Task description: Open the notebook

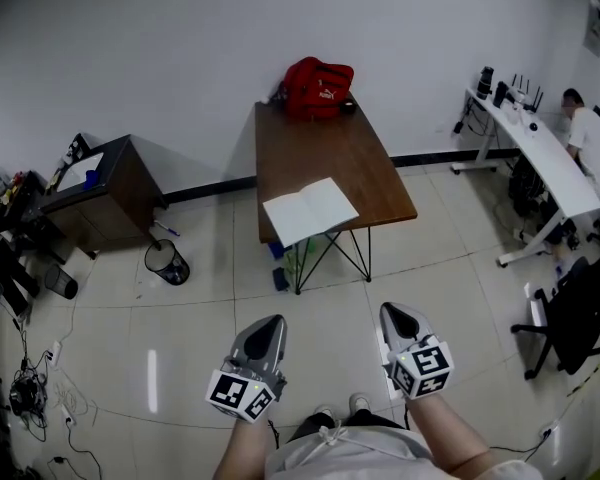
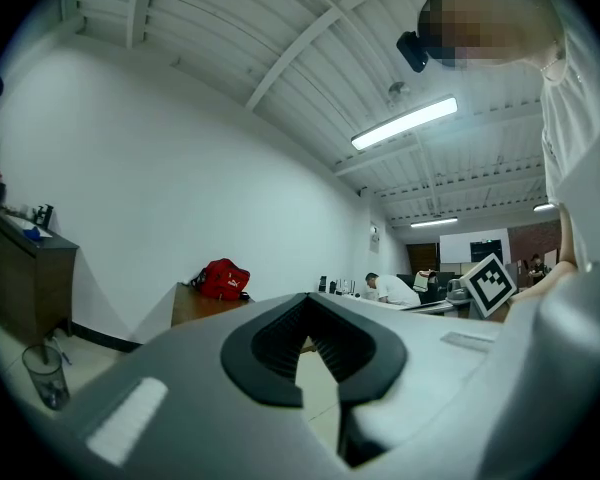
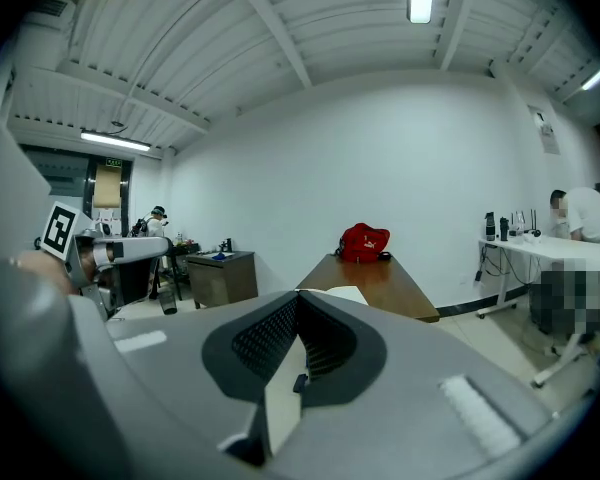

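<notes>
The notebook (image 1: 310, 210) lies open, white pages up, on the near end of the brown table (image 1: 325, 148), with its front corner over the table's edge. In the right gripper view the notebook (image 3: 345, 293) shows just above the jaw tips. Both grippers hang over the floor close to the person's body, well short of the table. My left gripper (image 1: 271, 322) is shut with nothing in it, and my right gripper (image 1: 393, 312) is the same. In each gripper view the jaws meet at their tips, on the left gripper (image 2: 308, 303) and on the right gripper (image 3: 298, 298).
A red bag (image 1: 318, 86) sits at the table's far end. A dark cabinet (image 1: 100, 193) and a waste bin (image 1: 167, 262) stand at the left. At the right are a white desk (image 1: 545, 158) with a seated person (image 1: 592, 143) and an office chair (image 1: 580, 318).
</notes>
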Available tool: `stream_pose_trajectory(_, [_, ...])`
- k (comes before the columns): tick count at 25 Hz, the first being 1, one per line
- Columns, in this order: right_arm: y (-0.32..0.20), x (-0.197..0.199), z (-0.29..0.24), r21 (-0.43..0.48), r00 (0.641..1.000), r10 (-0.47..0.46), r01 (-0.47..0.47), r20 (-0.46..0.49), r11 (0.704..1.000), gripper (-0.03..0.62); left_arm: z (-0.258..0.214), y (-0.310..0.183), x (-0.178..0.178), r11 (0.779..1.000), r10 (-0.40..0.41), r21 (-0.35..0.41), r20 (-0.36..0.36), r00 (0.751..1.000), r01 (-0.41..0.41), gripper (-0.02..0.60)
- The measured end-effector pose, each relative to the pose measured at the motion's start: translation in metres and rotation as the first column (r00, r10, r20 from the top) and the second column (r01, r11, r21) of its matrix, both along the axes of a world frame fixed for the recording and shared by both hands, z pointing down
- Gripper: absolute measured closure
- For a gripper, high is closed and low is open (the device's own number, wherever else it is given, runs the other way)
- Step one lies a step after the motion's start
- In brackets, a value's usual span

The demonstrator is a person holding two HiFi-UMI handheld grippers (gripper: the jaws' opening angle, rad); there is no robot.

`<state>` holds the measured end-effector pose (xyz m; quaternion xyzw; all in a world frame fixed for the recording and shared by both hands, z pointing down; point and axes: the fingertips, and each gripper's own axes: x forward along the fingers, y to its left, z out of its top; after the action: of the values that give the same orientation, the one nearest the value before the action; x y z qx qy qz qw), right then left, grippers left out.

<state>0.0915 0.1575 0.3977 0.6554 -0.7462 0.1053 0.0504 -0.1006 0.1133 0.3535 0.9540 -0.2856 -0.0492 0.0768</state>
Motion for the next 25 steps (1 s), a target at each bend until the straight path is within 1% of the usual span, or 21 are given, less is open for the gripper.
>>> stream_pose_trajectory(3, [0.007,0.003,0.001,-0.009,1.0,-0.016,0.016,0.01,1.0,0.588,0.002,0.004,0.01,1.0,-0.006,-0.017,0.007,1.0,0.006,0.588])
stream_pose_trajectory(6, [0.013,0.009,0.0,-0.002,1.0,-0.025,0.025,0.011,1.0,0.588,0.001,0.009,0.021,1.0,-0.01,-0.009,0.022,1.0,0.01,0.588])
stream_pose_trajectory(12, [0.017,0.02,-0.014,0.043,0.998,-0.041,0.043,-0.052,0.998,0.588,-0.005,0.013,0.035,1.0,-0.019,0.015,0.024,1.0,0.019,0.588])
stream_pose_trajectory(18, [0.017,0.027,-0.022,0.063,0.998,-0.05,0.053,-0.048,0.997,0.589,-0.007,0.018,0.044,0.999,-0.02,0.026,0.037,0.999,0.019,0.588])
stream_pose_trajectory(25, [0.012,0.022,-0.026,0.071,0.995,-0.079,0.083,-0.059,0.994,0.588,-0.007,0.021,0.043,0.999,-0.038,0.03,0.037,0.999,0.037,0.588])
